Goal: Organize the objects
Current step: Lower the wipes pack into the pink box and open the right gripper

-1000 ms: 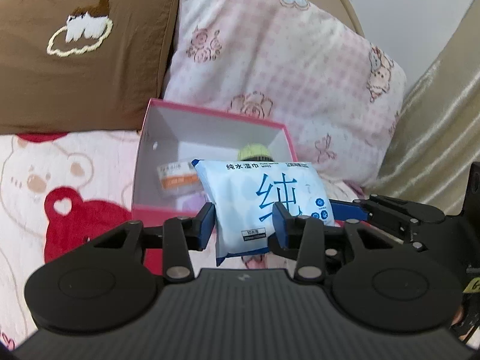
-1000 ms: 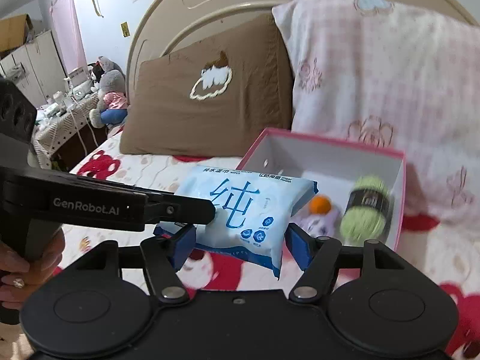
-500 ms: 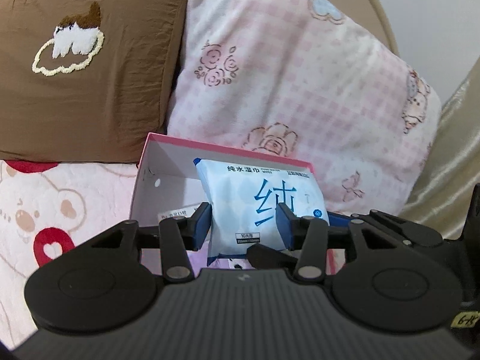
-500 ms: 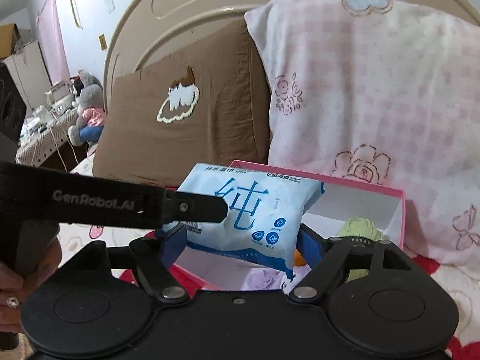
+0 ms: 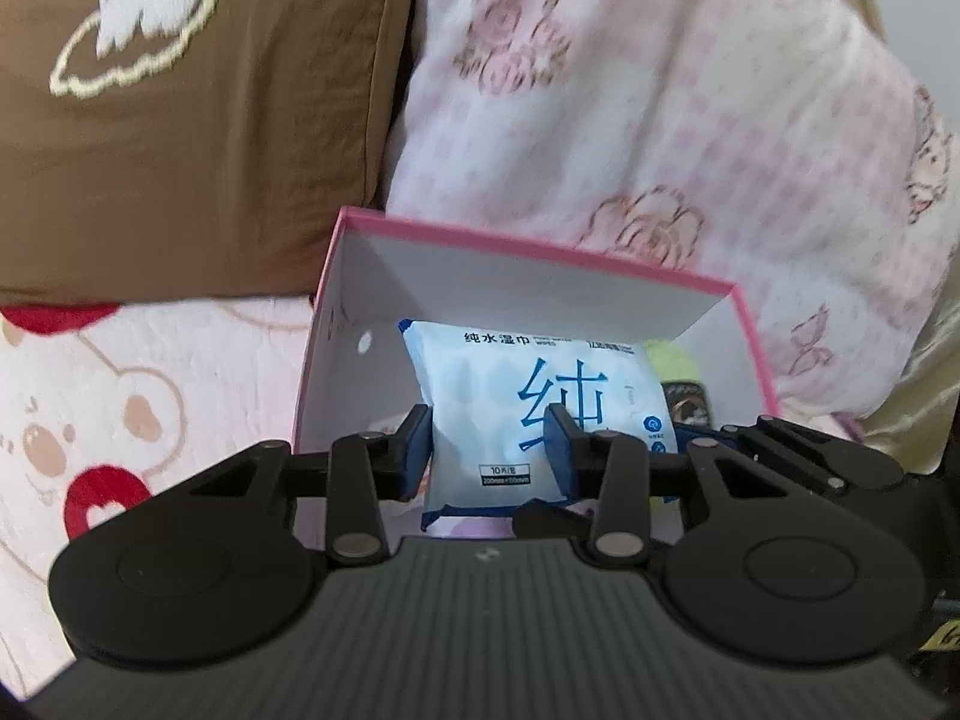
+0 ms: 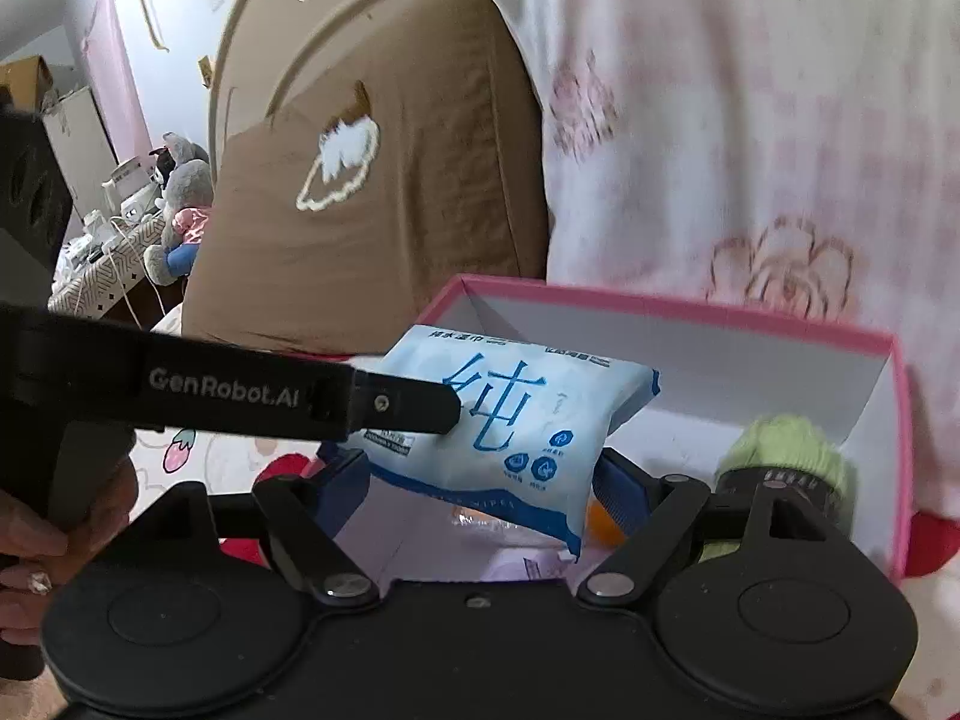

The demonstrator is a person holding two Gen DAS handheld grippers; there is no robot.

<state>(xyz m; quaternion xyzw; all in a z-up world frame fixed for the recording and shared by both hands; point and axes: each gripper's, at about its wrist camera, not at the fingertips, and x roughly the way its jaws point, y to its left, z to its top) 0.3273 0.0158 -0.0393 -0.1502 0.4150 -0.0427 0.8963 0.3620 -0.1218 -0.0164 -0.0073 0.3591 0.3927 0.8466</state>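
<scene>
In the left wrist view, the left gripper (image 5: 487,450) is closed on the near end of the wet-wipe pack (image 5: 540,402), its blue pads pinching the soft wrapper, and its jaws have just been closing further on the pack. The pack hangs over the open pink box (image 5: 528,246), which sits on the bed against the brown pillow (image 5: 198,120) and the pink checked pillow (image 5: 690,108); its far end is already below the box's back rim, toward the left wall. To seat it well, the pack should go lower before the grip eases, so it lies flat rather than propped on end. In the right wrist view, the right gripper (image 6: 480,480) straddles the pack's lower edge with its jaws wide; they have just been opening, and though the pack is between them the pads look clear of it, so the left gripper seems to carry the weight. A green yarn ball (image 6: 780,450) fills the box's right side, with something orange (image 6: 597,519) beside it, so I would steer the pack to the free left half and draw the right gripper back first to avoid snagging the wrapper.
</scene>
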